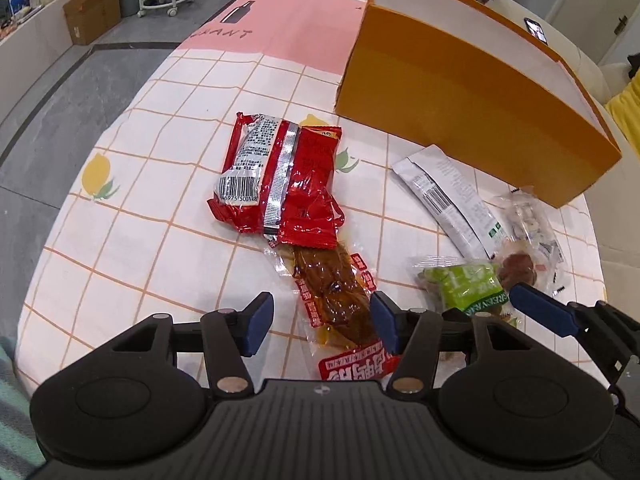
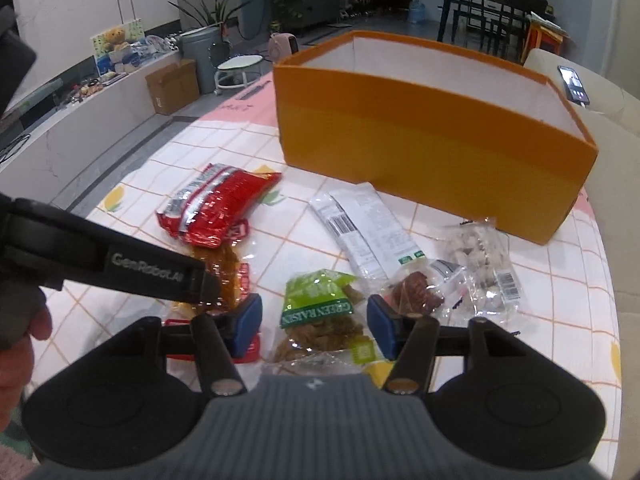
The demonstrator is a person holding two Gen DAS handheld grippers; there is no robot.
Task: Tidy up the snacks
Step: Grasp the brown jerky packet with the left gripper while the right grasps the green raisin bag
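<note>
Left gripper (image 1: 322, 322) is held with jaws apart over a clear pack of brown meat (image 1: 340, 300); right gripper (image 2: 314, 326) is likewise spread, straddling a green raisin bag (image 2: 320, 312). A red packet (image 1: 280, 184), a white sachet (image 2: 368, 232) and a nut pack (image 2: 484, 272) are spread on the checked tablecloth (image 1: 160, 220), before an orange box (image 2: 420, 140).

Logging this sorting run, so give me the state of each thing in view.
Left tongs: open, straddling the brown snack pack.
Right tongs: open, around the green raisin bag.
Orange box: open-topped, upright.
Red bag: lying flat, sealed.
White packet: flat on table.
</note>
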